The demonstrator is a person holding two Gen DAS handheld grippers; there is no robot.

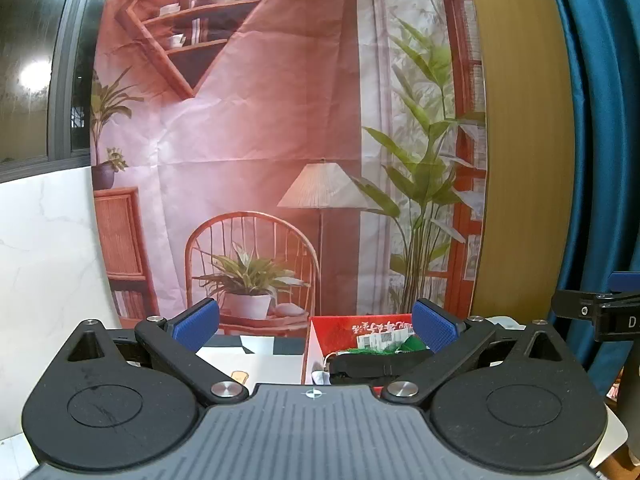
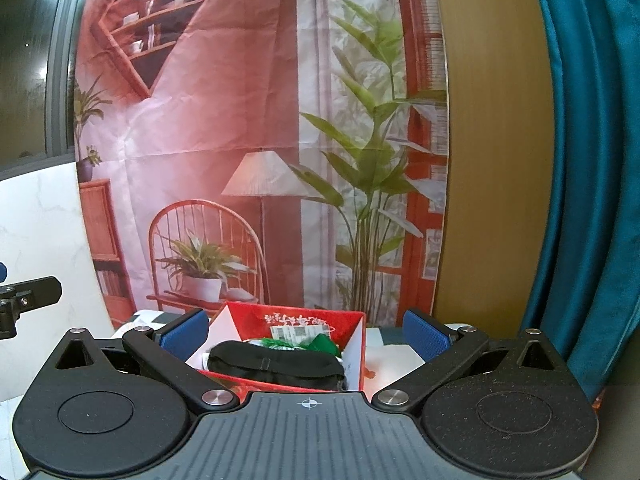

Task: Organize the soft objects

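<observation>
A red box point(image 2: 256, 320) sits low in the middle of the right wrist view, its top open and its inner back wall printed with white characters. Inside it lies a black soft pouch point(image 2: 276, 364), stretched across the front of the opening, with a green fabric piece point(image 2: 324, 342) and a white printed label point(image 2: 294, 334) tucked behind it. In the left wrist view the same red box point(image 1: 340, 326) appears at lower centre-right, the black soft pouch point(image 1: 380, 364) showing just above the tool body.

The right gripper point(image 2: 306, 334) is spread wide with nothing between its blue pads point(image 2: 186, 334); the box shows between them. The left gripper point(image 1: 316, 326) is likewise released and bare, its blue pads point(image 1: 196, 324) far apart, the box behind the right-hand pad.

The box rests on a white tabletop point(image 1: 256, 360) with dark patches. Behind it hangs a printed backdrop point(image 2: 240, 140) of a pink room with chair, lamp and plants. A teal curtain point(image 2: 580, 160) fills the right edge, a window frame point(image 1: 64, 80) the upper left.
</observation>
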